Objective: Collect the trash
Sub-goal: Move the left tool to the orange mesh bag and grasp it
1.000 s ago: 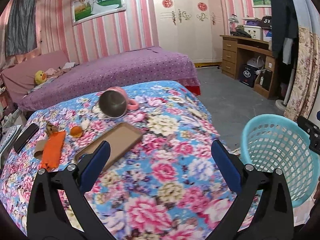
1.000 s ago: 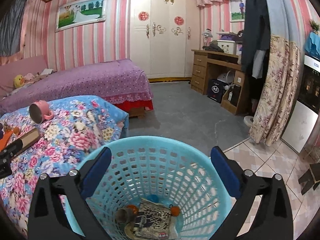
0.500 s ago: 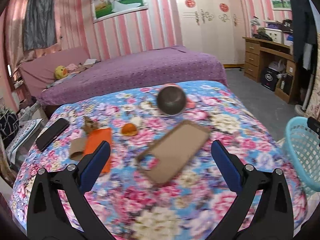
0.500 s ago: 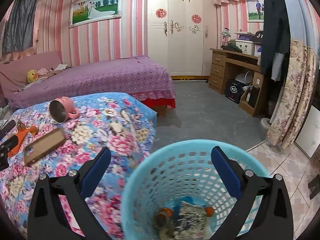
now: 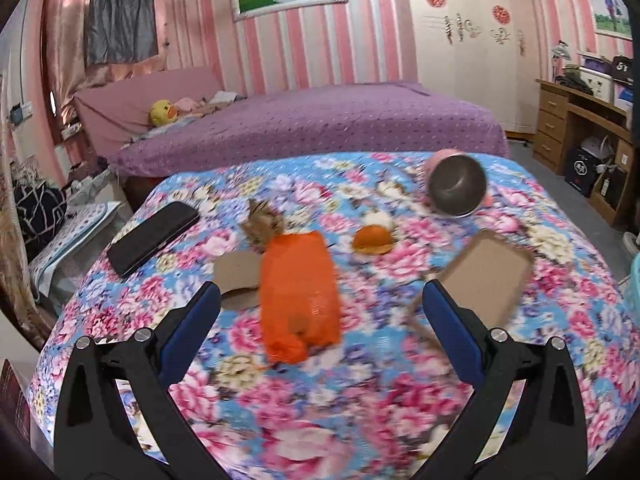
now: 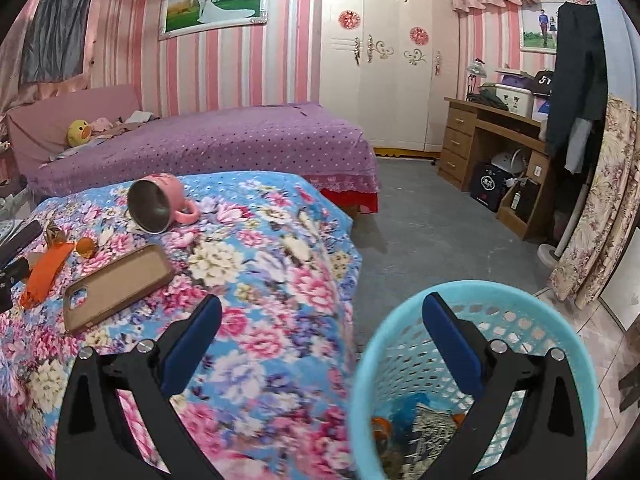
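Over the flowered bedspread [image 5: 360,380] the left gripper [image 5: 320,312] has swung away from the blue basket [image 6: 472,360] and now lines up, jaws wide and empty, on the orange wrapper [image 5: 298,296], so that piece looks next. Beside it lie a cardboard scrap [image 5: 236,272] and orange peel [image 5: 372,240]; the right gripper [image 6: 320,328], also wide, hangs by the basket's rim

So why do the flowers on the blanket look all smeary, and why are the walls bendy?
Left wrist view: the flowered blanket is smeared by motion blur near the camera, and the orange bag is a bit soft. Right wrist view: sharper, blurred only near the bottom by the blue basket. Both views: the fisheye lens bends the striped walls and darkens the corners.
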The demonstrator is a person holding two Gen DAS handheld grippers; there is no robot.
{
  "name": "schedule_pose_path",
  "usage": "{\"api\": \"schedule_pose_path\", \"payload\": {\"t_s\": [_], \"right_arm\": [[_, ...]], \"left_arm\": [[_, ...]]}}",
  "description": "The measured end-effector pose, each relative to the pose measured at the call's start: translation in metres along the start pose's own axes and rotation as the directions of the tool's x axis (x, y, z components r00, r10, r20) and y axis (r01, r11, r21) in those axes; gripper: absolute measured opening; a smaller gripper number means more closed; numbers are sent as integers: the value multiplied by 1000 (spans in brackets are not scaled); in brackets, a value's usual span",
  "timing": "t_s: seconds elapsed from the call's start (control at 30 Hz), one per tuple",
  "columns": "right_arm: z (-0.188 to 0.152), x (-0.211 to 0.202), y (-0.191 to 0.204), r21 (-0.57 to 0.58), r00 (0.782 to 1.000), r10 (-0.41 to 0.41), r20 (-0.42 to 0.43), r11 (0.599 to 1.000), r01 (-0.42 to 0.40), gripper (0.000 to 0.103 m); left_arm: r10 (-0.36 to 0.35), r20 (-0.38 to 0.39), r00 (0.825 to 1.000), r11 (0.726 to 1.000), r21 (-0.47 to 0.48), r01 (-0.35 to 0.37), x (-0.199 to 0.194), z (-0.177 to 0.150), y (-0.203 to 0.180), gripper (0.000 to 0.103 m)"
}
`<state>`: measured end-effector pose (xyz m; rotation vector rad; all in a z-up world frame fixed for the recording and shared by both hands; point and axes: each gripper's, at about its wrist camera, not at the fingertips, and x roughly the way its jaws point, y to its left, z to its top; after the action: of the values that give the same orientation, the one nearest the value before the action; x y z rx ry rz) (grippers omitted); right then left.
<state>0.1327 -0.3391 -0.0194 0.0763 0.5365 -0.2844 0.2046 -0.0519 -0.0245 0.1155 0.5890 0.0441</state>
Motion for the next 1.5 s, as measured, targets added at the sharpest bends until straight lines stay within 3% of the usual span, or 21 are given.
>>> {"api": "schedule_pose_path", "payload": {"t_s": [0.27,0.5,0.57,0.63,0.67,0.73,0.9,1.13,1.27,1.5], "right_arm": [[2,15,32,-36,1000,5,-20,999,-6,98],[10,31,49,-41,999,18,-46,999,-20,98],[10,34,50,-28,998,25,-52,999,-26,98],[11,36,50,-17,998,29,-57,999,-30,98],[11,37,50,-13,998,33,-59,999,-34,98],[11,38,52,-13,997,40,-63,999,-41,98],[11,37,60,-22,998,38,-54,999,-39,98],[10,35,79,-52,998,47,-45,997,-49,98],[12,32,98,-51,995,94,-38,994,-96,98],[18,29,155,-98,984,174,-37,979,-177,98]], "left_arm": [[21,-126,992,998,-52,-28,34,-11,30,97],[-21,-194,981,994,-105,1,64,-7,32,97],[-35,-235,971,996,-88,14,75,-5,26,88],[-42,-273,961,997,-74,22,82,-7,22,68],[-59,-277,959,996,-80,38,82,-8,22,64],[-78,-267,961,994,-92,56,79,-8,23,43],[-128,-250,960,989,-106,104,70,-7,27,11],[-142,-121,982,987,-90,132,35,9,41,11],[-62,-71,996,994,-90,55,29,18,63,11],[53,-67,996,989,-132,-61,44,24,115,11]]}}
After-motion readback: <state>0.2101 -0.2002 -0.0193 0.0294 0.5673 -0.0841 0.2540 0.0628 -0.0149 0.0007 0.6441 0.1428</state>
